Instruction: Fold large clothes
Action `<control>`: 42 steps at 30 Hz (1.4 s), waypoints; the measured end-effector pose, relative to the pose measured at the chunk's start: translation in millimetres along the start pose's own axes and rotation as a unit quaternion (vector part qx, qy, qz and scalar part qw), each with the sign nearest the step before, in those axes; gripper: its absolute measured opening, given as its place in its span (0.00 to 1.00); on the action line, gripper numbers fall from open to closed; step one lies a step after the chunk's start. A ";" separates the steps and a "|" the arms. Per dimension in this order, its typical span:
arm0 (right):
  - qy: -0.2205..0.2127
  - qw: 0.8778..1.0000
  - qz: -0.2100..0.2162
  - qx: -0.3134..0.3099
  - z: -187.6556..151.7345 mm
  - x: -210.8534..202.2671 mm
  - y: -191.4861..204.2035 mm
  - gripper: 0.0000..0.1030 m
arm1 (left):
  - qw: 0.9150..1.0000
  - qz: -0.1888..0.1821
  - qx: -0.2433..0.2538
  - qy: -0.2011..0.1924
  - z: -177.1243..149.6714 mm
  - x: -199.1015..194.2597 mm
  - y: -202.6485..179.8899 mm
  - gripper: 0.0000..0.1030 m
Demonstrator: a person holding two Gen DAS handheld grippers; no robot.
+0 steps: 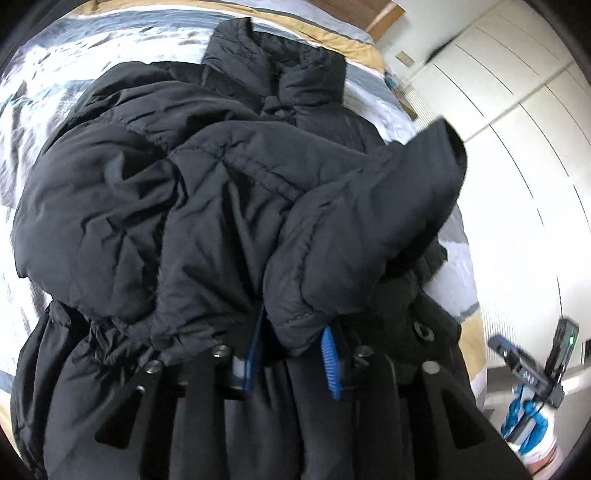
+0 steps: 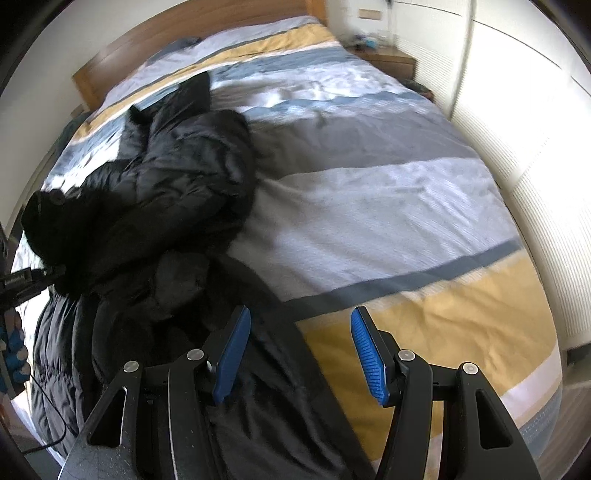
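A black puffer coat [image 1: 192,199] lies bunched on the striped bed, its collar at the far end. My left gripper [image 1: 291,354] is shut on a sleeve cuff [image 1: 295,314] of the coat, which bulges between the blue pads. In the right wrist view the same coat [image 2: 177,177] lies at the left, with its lower part under my right gripper [image 2: 299,350]. That gripper is open and empty, its blue pads [image 2: 365,354] wide apart above the coat's edge and the yellow stripe.
The bed [image 2: 369,192] has a quilt with white, grey, blue and yellow stripes and a wooden headboard [image 2: 192,29]. White wardrobe doors [image 1: 517,122] stand to the right. My right gripper also shows in the left wrist view [image 1: 532,365].
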State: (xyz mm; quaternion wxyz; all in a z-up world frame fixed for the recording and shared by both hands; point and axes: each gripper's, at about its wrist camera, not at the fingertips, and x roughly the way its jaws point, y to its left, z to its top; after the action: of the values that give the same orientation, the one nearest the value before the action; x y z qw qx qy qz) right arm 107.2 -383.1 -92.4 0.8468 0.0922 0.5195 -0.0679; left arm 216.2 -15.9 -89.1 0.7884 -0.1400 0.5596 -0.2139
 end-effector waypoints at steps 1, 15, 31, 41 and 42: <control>-0.001 1.000 0.004 -0.007 2.8 0.2 8.6 0.55 | 1.000 -0.011 0.005 0.007 -4.7 -2.3 -2.6 0.30; -0.055 0.992 0.058 -0.096 62.2 -20.8 173.5 0.55 | 0.998 0.019 0.046 -0.029 32.9 -84.2 74.7 0.30; -0.016 0.974 0.088 -0.207 69.7 82.6 277.0 0.55 | 0.996 0.074 0.030 -0.037 78.3 -1.0 126.9 0.30; 0.028 0.958 0.159 -0.238 63.2 100.4 220.4 0.51 | 0.996 0.077 0.011 -0.041 63.2 -3.9 129.4 0.33; 0.028 0.957 0.162 -0.238 72.0 94.1 210.9 0.51 | 0.995 0.081 0.015 -0.048 66.6 -11.6 126.4 0.33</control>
State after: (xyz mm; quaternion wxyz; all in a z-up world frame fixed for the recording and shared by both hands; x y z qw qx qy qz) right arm 256.6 -195.9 -126.5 0.8291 -0.0268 0.5219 0.1985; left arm 298.5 98.4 -115.4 0.8309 -0.0924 0.5276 -0.1505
